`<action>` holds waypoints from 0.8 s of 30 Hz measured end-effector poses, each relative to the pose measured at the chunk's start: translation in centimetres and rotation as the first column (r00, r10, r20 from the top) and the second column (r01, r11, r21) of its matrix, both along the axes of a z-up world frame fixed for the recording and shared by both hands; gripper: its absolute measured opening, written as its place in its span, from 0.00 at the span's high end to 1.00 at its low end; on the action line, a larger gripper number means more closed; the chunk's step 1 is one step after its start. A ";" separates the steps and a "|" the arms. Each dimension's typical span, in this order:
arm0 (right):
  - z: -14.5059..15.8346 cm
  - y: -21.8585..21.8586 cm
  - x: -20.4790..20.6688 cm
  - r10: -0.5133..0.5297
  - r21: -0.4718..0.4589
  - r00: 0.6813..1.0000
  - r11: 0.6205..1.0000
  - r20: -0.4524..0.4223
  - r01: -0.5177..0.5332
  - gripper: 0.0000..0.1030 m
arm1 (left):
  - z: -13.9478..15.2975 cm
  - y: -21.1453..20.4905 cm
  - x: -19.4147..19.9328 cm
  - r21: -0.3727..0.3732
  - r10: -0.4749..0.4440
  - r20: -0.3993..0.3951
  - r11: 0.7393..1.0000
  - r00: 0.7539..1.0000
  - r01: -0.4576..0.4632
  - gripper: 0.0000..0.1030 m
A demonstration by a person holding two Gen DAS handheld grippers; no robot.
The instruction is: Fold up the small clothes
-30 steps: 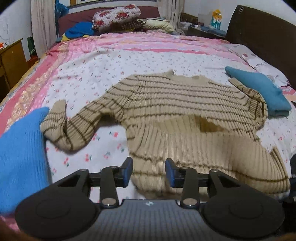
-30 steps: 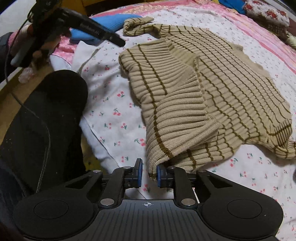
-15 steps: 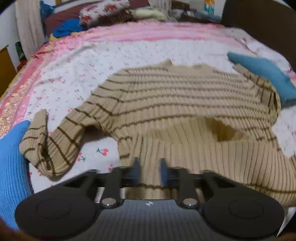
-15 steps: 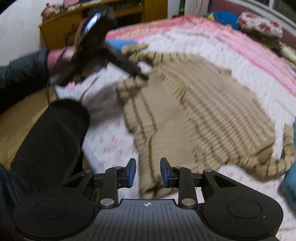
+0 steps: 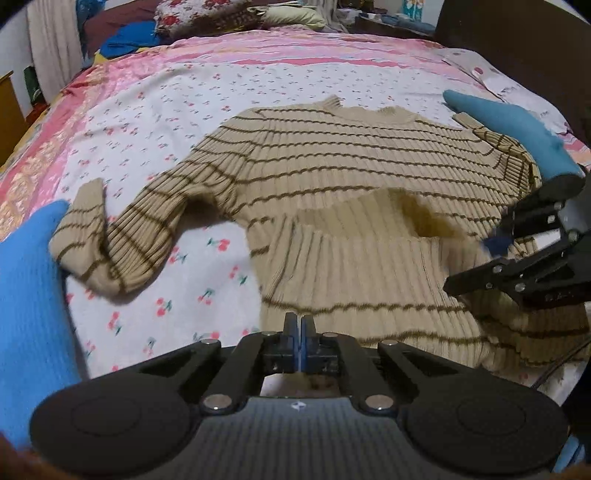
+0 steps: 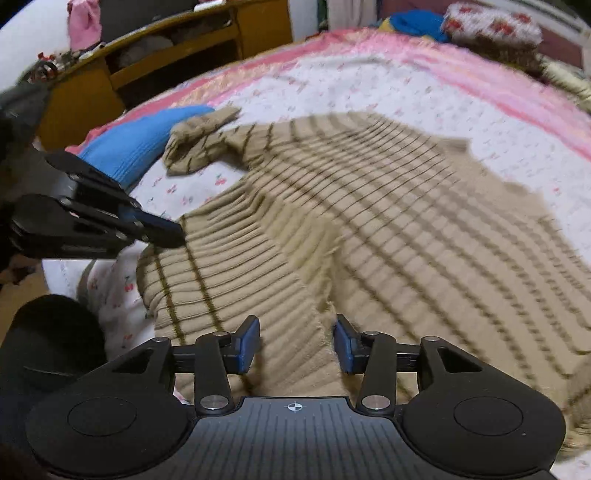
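Observation:
A beige sweater with brown stripes (image 5: 332,173) lies spread on the floral bedsheet (image 5: 177,92), its hem folded up over the body. My left gripper (image 5: 298,325) is shut at the near left hem corner; the pads meet, and cloth between them is not clearly visible. In the right wrist view the left gripper (image 6: 162,229) touches the sweater's (image 6: 369,206) hem edge. My right gripper (image 6: 295,343) is open, its pads (image 6: 247,343) hovering over the folded hem. It also shows at the right of the left wrist view (image 5: 498,243).
A bright blue folded garment (image 5: 26,295) lies at the near left, also in the right wrist view (image 6: 140,140). A teal garment (image 5: 517,129) lies at the right by the dark headboard. Pillows (image 5: 207,14) sit at the far end. A wooden cabinet (image 6: 166,62) stands beside the bed.
My left gripper has closed at the hem corner. My right gripper has let go of the hem, opened wide and moved over the folded part.

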State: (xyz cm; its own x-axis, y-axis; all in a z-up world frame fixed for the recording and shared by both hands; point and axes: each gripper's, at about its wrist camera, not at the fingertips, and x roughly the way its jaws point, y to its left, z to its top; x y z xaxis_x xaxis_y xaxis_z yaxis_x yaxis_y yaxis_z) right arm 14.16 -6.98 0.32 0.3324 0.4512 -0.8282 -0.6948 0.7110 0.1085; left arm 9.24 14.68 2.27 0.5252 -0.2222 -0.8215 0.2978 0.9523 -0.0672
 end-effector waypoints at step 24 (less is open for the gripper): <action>2.3 3.2 -15.0 0.510 0.113 0.855 0.859 -0.096 -0.500 0.95 | 0.2 -3.6 1.3 -0.022 -0.115 -0.056 0.993 0.992 0.113 0.87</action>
State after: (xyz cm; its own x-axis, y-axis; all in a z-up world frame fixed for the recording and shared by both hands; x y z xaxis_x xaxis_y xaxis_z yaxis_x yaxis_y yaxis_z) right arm -0.81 -3.81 2.58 -0.0571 0.5972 -0.8000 -0.9341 0.2508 0.2539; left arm 10.58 11.08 2.47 0.4482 -0.2936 -0.8443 0.3996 0.9107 -0.1045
